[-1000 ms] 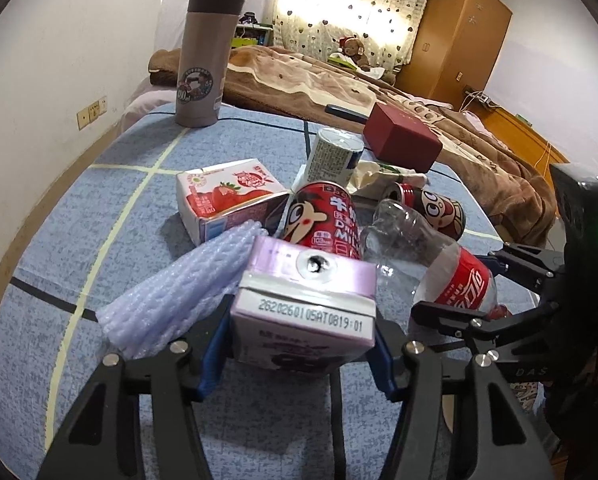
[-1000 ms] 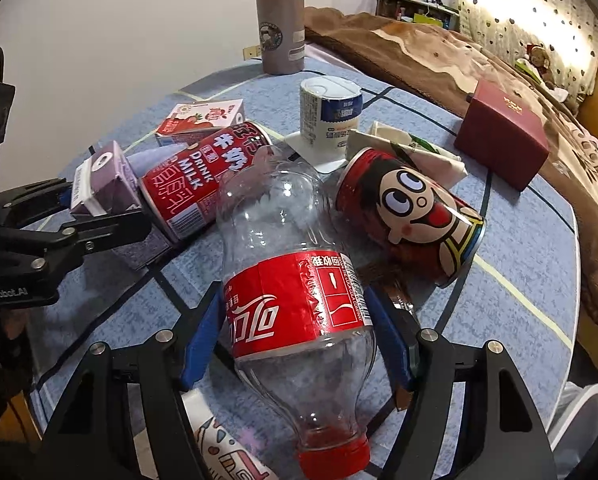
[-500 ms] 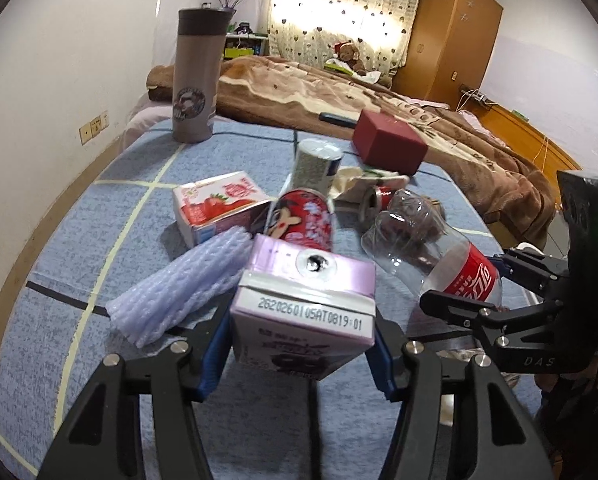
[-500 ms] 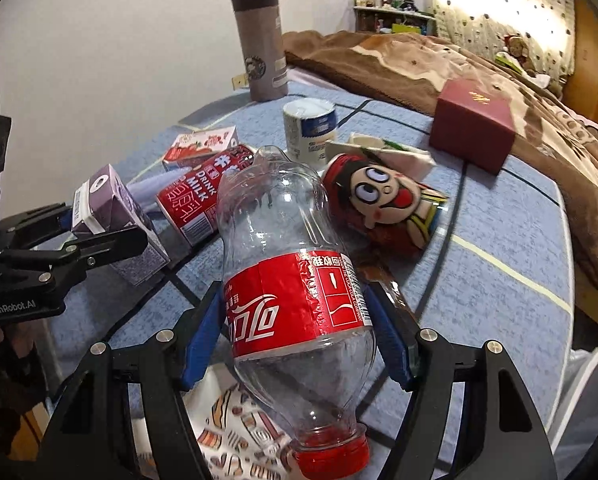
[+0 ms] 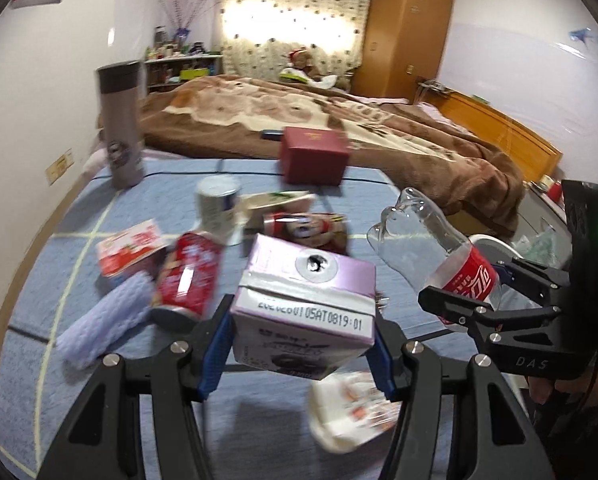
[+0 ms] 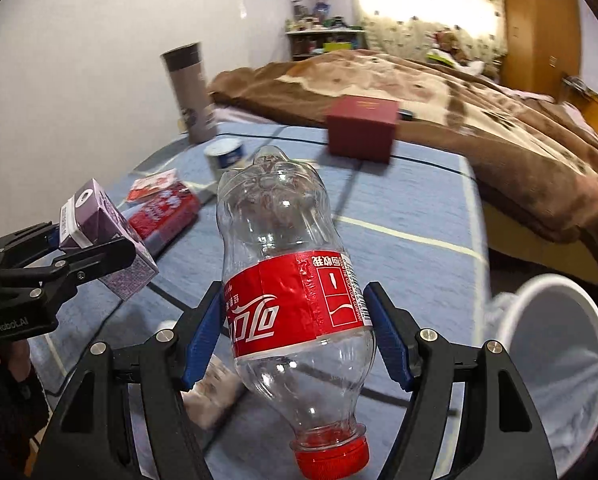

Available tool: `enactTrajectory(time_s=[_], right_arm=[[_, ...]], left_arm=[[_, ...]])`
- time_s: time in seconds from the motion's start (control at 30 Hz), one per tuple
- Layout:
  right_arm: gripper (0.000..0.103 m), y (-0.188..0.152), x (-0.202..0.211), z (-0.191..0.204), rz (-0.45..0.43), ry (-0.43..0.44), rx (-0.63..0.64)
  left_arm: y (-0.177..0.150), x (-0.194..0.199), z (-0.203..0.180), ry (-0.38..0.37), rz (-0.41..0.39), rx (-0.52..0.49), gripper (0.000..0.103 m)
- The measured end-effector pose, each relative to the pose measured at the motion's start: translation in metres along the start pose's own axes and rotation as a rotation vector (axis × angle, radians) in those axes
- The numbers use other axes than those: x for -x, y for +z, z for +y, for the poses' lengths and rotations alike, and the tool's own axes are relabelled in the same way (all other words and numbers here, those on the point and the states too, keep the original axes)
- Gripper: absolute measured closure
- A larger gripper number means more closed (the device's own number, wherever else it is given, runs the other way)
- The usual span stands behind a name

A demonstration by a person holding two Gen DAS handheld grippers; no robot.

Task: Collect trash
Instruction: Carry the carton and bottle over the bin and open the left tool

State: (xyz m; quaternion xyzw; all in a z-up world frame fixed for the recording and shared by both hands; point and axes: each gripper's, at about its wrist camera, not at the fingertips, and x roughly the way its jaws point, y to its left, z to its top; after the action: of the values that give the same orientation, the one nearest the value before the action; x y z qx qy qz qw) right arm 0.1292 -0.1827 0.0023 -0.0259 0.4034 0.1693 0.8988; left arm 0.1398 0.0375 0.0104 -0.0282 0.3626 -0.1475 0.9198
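My left gripper [image 5: 301, 344] is shut on a purple drink carton [image 5: 305, 300], held off the blue tablecloth [image 5: 99, 220]; the same carton [image 6: 103, 236] shows at the left of the right wrist view. My right gripper [image 6: 295, 332] is shut on an empty clear cola bottle [image 6: 287, 280] with a red label, cap toward the camera; the bottle [image 5: 439, 256] also shows at the right of the left wrist view. On the table lie a red can [image 5: 187, 276], a strawberry carton [image 5: 129, 246], a cartoon can [image 5: 303, 228] and a pale foam sleeve [image 5: 103, 324].
A white bin [image 6: 555, 364] with a liner stands right of the table, below its edge. A grey thermos [image 5: 121, 124], a white cup [image 5: 219, 204] and a dark red box [image 5: 313, 156] stand farther back. A patterned wrapper [image 5: 351, 412] lies near the front. A bed lies behind.
Both grippers have lifted and pulled back from the pile with the carton and the bottle in them. The white bin has come into the right wrist view.
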Motion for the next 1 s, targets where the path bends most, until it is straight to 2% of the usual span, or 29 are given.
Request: enactTrajectory(time_s=[0.17, 0.27, 0.5, 0.63, 0.77, 0.9, 1.0], right_arm=[[0.032, -0.011, 0.026, -0.030, -0.039, -0.082, -0.066], [0.032, -0.017, 0.034, -0.046, -0.044, -0.150, -0.096], [0.032, -0.033, 0.052, -0.087, -0.052, -0.243, -0.203], [0.032, -0.039, 0.059, -0.112, -0.055, -0.299, -0.261], [0.032, -0.044, 0.056, -0.131, -0.024, -0.375, -0.287], [0.032, -0.054, 0.052, -0.156, 0.008, -0.404, -0.325], [0.032, -0.060, 0.041, -0.175, 0.053, -0.442, -0.343]], left_arm=[[0.008, -0.010, -0.040, -0.067, 0.005, -0.038, 0.042], [0.012, -0.018, -0.067, -0.119, 0.017, -0.067, 0.042], [0.024, -0.037, -0.123, -0.219, 0.042, -0.111, 0.041], [0.026, -0.050, -0.155, -0.242, 0.052, -0.139, 0.041], [0.028, -0.066, -0.184, -0.267, 0.080, -0.172, 0.041], [0.028, -0.083, -0.210, -0.303, 0.116, -0.182, 0.041], [0.029, -0.094, -0.232, -0.299, 0.123, -0.211, 0.041]])
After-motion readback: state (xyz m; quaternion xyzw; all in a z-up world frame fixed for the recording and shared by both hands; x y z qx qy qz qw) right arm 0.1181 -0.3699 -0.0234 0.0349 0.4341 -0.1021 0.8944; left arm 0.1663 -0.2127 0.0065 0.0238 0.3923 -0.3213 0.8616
